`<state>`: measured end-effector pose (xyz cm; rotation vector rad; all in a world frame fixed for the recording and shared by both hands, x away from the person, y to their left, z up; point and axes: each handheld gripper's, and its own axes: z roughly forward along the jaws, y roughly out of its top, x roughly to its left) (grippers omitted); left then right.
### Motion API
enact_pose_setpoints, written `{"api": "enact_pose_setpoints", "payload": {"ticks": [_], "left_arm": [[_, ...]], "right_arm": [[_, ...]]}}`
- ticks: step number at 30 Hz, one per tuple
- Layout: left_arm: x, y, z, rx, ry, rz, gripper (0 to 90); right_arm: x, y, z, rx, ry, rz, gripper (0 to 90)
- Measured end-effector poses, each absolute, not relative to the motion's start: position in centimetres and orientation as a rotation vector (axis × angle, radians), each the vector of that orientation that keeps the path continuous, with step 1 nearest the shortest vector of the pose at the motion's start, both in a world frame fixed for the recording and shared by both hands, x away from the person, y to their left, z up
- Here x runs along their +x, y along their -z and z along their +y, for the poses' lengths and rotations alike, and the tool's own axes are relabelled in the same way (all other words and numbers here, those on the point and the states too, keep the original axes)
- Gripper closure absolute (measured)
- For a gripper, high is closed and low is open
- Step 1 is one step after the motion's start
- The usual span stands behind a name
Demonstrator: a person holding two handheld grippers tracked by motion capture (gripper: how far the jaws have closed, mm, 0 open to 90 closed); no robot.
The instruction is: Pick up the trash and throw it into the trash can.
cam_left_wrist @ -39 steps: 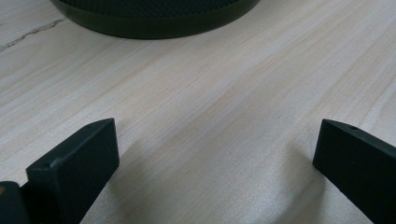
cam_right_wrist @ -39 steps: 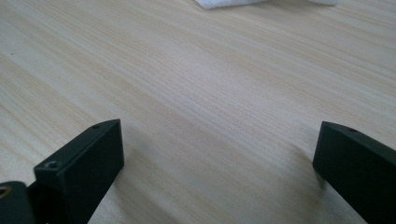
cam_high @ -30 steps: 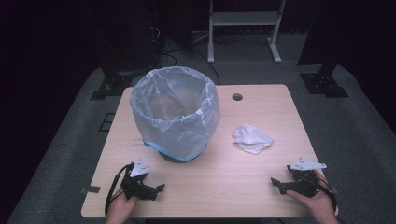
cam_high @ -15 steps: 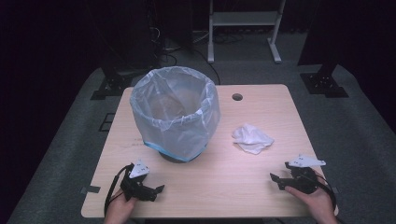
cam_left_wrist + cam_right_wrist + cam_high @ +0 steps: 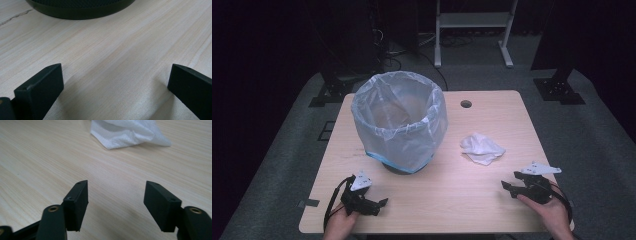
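Note:
A black bin lined with a clear plastic bag [image 5: 399, 122] stands on the left half of the wooden table [image 5: 442, 200]. Its dark base [image 5: 80, 8] shows at the top of the left gripper view. A crumpled white tissue [image 5: 482, 148] [image 5: 125, 132] lies right of the bin. My left gripper [image 5: 379, 206] [image 5: 115, 87] rests near the front left edge, open, with bare wood between its jaws. My right gripper [image 5: 508, 187] [image 5: 116, 200] rests near the front right edge, open and empty, pointing toward the tissue a short way ahead of it.
A round cable hole [image 5: 466, 104] sits near the table's far edge. Beyond the table are a white metal stand [image 5: 472, 30] and dark equipment legs [image 5: 557, 85] on grey carpet.
The right gripper has shifted slightly on the table near the front right edge. The left gripper, bin and tissue have stayed in place.

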<state>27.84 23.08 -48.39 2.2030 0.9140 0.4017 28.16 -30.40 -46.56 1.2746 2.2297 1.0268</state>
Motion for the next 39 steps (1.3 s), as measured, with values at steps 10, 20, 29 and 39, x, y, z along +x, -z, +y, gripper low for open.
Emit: {"api": "enact_pose_setpoints", "payload": {"ticks": [10,20,29,39], "left_arm": [[27.8,48.4,23.1,2.203,-0.402,0.913,0.0],[27.8,48.4,23.1,2.202,-0.401,0.915,0.0],[27.8,48.4,23.1,2.205,-0.402,0.913,0.0],[27.8,48.4,23.1,2.205,-0.401,0.914,0.0]], "right_arm": [[29.1,45.7,-29.9,1.244,-1.036,2.231,41.6],[30.7,44.8,-29.0,1.221,-1.048,2.231,44.8],[32.9,44.1,-27.7,1.185,-1.061,2.221,43.6],[35.5,43.6,-26.5,1.168,-1.050,2.231,41.4]]}}
